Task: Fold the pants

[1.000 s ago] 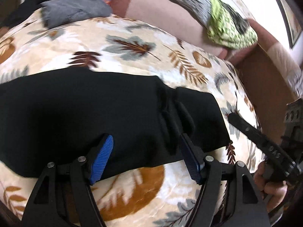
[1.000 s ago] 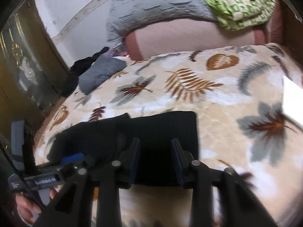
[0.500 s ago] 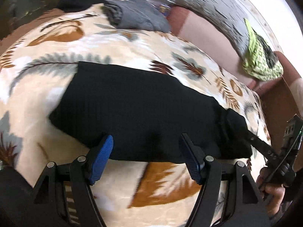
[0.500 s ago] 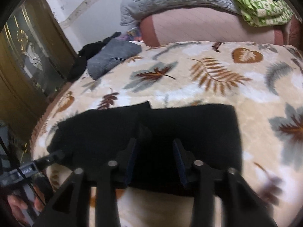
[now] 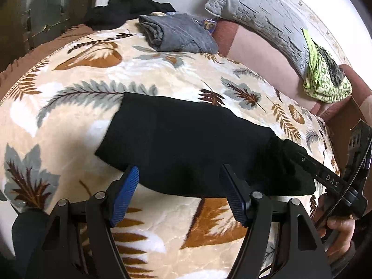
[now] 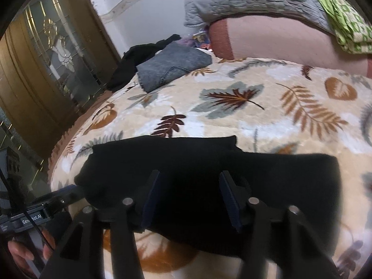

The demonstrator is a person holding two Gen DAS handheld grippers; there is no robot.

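Note:
The black pants (image 5: 186, 144) lie folded in a long band across the leaf-print blanket (image 5: 97, 65). My left gripper (image 5: 180, 180) stands open, its blue pads (image 5: 126, 190) straddling the band's near edge without pressing it. My right gripper (image 6: 189, 184) hovers over the other end of the pants (image 6: 267, 186). Its jaws are opening, with black cloth lying below and between them and no pad squeezing it. The left wrist view shows one right finger (image 5: 323, 174) reaching over the bunched right end, with a hand (image 5: 337, 230) behind it.
A folded grey garment (image 5: 179, 34) and a heap of black clothes (image 5: 130, 9) lie at the far side of the bed. A grey pillow (image 5: 260, 21) and a green patterned cloth (image 5: 325, 81) rest on the pink headboard. A wooden glass-panelled door (image 6: 46, 69) stands left.
The left gripper has swung left along the pants, bringing their left end into view. The right gripper's jaws have widened, and it has shifted over the pants.

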